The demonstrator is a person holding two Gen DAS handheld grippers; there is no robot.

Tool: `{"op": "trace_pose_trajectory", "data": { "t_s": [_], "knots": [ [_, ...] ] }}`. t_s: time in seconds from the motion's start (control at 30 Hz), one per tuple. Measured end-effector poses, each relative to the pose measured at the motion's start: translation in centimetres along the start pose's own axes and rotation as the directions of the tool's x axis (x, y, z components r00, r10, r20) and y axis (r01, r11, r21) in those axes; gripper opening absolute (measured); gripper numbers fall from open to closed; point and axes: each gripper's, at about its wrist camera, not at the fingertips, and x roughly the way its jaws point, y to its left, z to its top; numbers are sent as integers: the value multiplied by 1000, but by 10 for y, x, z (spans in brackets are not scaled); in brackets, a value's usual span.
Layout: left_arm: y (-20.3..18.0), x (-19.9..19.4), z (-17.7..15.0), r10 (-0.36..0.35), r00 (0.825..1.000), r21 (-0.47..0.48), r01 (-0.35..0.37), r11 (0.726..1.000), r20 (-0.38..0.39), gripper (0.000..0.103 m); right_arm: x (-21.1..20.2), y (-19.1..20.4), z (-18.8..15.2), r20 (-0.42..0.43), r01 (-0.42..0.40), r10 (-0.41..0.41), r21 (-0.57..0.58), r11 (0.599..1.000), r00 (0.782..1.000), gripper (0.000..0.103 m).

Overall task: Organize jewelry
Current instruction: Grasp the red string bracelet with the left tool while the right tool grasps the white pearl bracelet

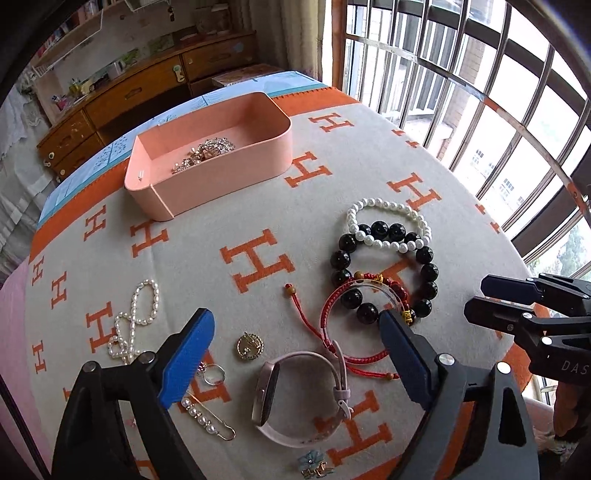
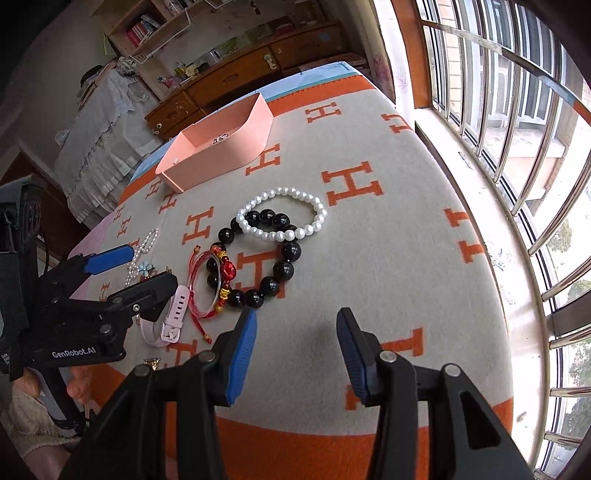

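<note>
left claw (image 1: 295, 354): open, jaws wide, straddling pink watch (image 1: 295, 398) on blanket (image 1: 221, 221)
right claw (image 2: 295, 354): open, empty, above bare blanket
bracelets (image 2: 280, 240): overlapping pile, mid-blanket
tray (image 1: 236, 162): far side, gold pieces inside

A: Any readable text?
B: "GenRobot.AI" in white on my left gripper (image 2: 147, 273), on its black body, seen from the right wrist view. "DAS", cut off at the frame edge, on my right gripper (image 1: 476, 299) body, from the left wrist view.
A: Anything else?
B: Orange "H" letters all over the blanket (image 1: 229, 206). Book spines on the shelf (image 2: 142, 27) are too small to read.
</note>
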Motion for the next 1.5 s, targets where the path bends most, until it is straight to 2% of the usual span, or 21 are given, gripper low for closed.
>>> {"op": "trace_pose_trajectory", "data": {
  "t_s": [0.07,0.17,0.23,0.3,0.4,0.67,0.77,0.83,1.0,1.17,1.3,1.4,1.43,1.5],
  "knots": [
    [-2,8,4,-5,1000,26,5,1000,-21,82,3,-4,1,-8,-1,1,9,1000,1000,45],
    [-1,19,7,-51,996,50,55,997,-73,68,7,-9,2,-15,-1,1,19,1000,1000,45],
    [0,26,9,-66,992,73,74,995,-107,50,8,-11,3,-15,-3,3,24,1000,1000,45],
    [1,31,11,-59,990,99,72,992,-127,46,8,-11,4,-13,-3,4,21,1000,1000,45],
    [-2,34,13,-57,990,136,74,988,-128,46,9,-10,5,-12,1,-1,13,1000,1000,45],
    [-22,38,17,7,996,266,17,964,-89,45,11,-8,6,-11,4,-4,10,1000,1000,46],
    [-25,37,17,7,996,299,19,954,-84,30,10,-8,6,-11,3,-3,10,1000,1000,46],
    [-28,37,17,-3,996,307,31,951,-91,16,11,-8,6,-11,4,-4,10,1000,1000,46],
    [-35,38,16,11,997,338,15,941,-76,7,12,-7,7,-13,6,-6,6,1000,1000,46],
    [-27,27,17,-9,998,281,26,959,-62,4,10,1,16,-3,33,-34,-46,998,999,46],
    [-11,12,18,-29,999,199,33,979,-24,4,4,22,29,57,58,-49,-162,985,997,46],
    [3,4,18,-42,999,133,42,990,-4,4,9,39,40,67,65,-49,-261,963,997,45],
    [8,1,17,-43,999,114,43,993,0,4,12,44,44,66,71,-54,-295,953,996,44],
    [18,-4,14,-46,999,76,45,996,8,4,22,51,51,49,74,-61,-356,932,997,33]
  ]
}}
